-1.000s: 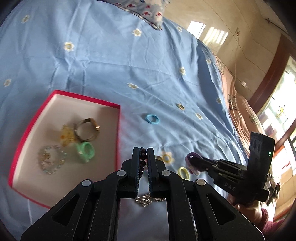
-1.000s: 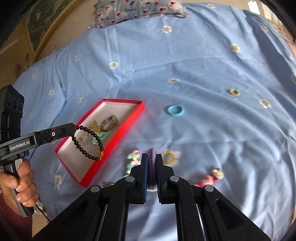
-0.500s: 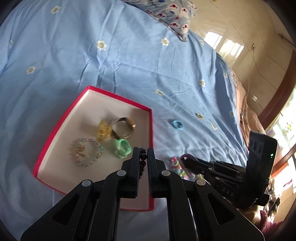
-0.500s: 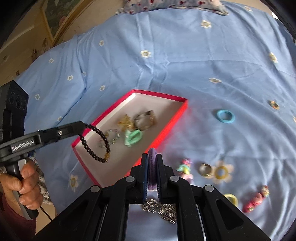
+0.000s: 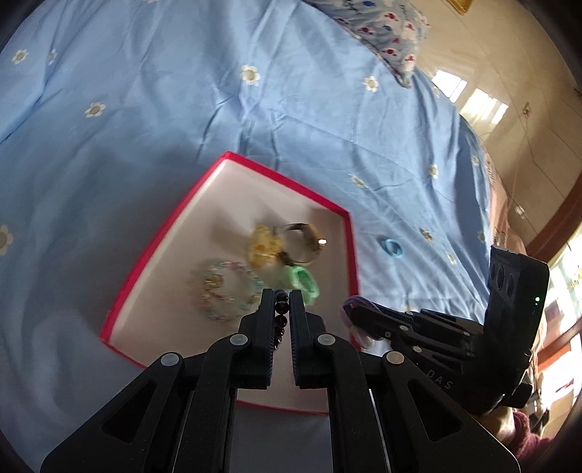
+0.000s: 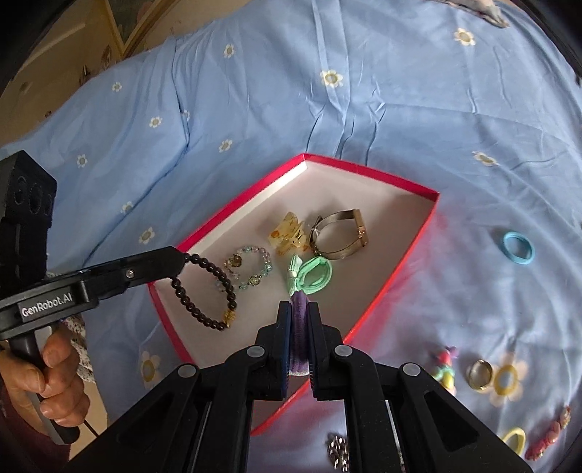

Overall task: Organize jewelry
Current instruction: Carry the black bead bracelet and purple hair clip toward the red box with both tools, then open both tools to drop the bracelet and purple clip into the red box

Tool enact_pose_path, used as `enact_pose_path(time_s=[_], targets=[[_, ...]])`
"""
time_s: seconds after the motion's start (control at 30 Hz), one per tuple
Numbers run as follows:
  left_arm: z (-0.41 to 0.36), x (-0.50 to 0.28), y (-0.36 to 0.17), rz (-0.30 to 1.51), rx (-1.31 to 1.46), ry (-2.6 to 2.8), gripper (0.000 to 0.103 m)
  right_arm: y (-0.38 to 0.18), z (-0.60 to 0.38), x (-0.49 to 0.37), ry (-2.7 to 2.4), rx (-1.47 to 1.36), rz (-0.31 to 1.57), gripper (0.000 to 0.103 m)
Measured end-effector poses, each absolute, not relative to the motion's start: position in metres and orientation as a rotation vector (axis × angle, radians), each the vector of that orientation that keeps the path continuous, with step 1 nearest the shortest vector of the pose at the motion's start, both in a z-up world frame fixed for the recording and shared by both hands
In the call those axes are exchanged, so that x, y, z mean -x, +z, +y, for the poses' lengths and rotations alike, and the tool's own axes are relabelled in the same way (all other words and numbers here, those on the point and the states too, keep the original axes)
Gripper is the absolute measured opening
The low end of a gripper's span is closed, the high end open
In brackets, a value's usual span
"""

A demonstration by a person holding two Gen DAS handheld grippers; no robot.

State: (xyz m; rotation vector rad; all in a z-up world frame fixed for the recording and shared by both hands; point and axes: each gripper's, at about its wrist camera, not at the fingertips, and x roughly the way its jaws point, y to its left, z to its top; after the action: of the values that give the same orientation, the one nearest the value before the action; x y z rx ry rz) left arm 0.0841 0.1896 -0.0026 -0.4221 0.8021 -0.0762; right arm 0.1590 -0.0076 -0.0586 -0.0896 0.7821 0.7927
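A red box (image 5: 225,160) (image 6: 363,171) with a white inside lies on the blue bedsheet. In it are a yellow clip (image 6: 287,233), a metal bangle (image 6: 342,233), a pale bead bracelet (image 6: 251,269) and a green hair tie (image 6: 314,273). My left gripper (image 5: 280,296) (image 6: 180,260) is shut on a dark bead bracelet (image 6: 207,294), which dangles over the box's near left part. My right gripper (image 6: 299,307) (image 5: 351,309) is shut on a purple hair tie (image 6: 300,327) above the box's near edge.
Loose on the sheet to the right lie a blue ring (image 6: 518,247) (image 5: 393,249), a gold ring (image 6: 480,374), yellow rings (image 6: 505,380), a colourful charm (image 6: 445,367), a pink clip (image 6: 549,436) and a silver chain (image 6: 338,451). A hand (image 6: 47,378) holds the left gripper's handle. A patterned pillow (image 5: 382,32) is at the far side.
Both grippers have travelled left from the loose items to above the box, each still holding its piece. The box now fills the middle of both views.
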Motion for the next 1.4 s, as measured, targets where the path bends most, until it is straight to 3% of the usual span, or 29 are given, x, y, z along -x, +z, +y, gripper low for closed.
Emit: enact_pose_path(time_s=[0.47, 0.87, 1.0, 1.23, 1.4], targets=[[0.23, -0.093, -0.041, 0.847, 0.437, 0.066, 0.006, -0.087, 0.024, -0.175, 0.791, 0.158, 0.852, 0.008], [0.23, -0.098, -0.054, 0.877, 0.425, 0.095, 0.007, -0.088, 0.026, -0.175, 0.798, 0.145, 0.86, 0.014], [0.229, -0.096, -0.052, 0.874, 0.417, 0.1, 0.007, -0.089, 0.025, -0.175, 0.803, 0.131, 0.869, 0.022], [0.228, -0.096, -0.051, 0.875, 0.41, 0.104, 0.009, -0.086, 0.023, -0.172, 0.802, 0.117, 0.861, 0.022], [0.226, -0.091, -0.045, 0.867, 0.409, 0.11, 0.015, -0.079, 0.017, -0.17, 0.804, 0.1, 0.843, 0.033]])
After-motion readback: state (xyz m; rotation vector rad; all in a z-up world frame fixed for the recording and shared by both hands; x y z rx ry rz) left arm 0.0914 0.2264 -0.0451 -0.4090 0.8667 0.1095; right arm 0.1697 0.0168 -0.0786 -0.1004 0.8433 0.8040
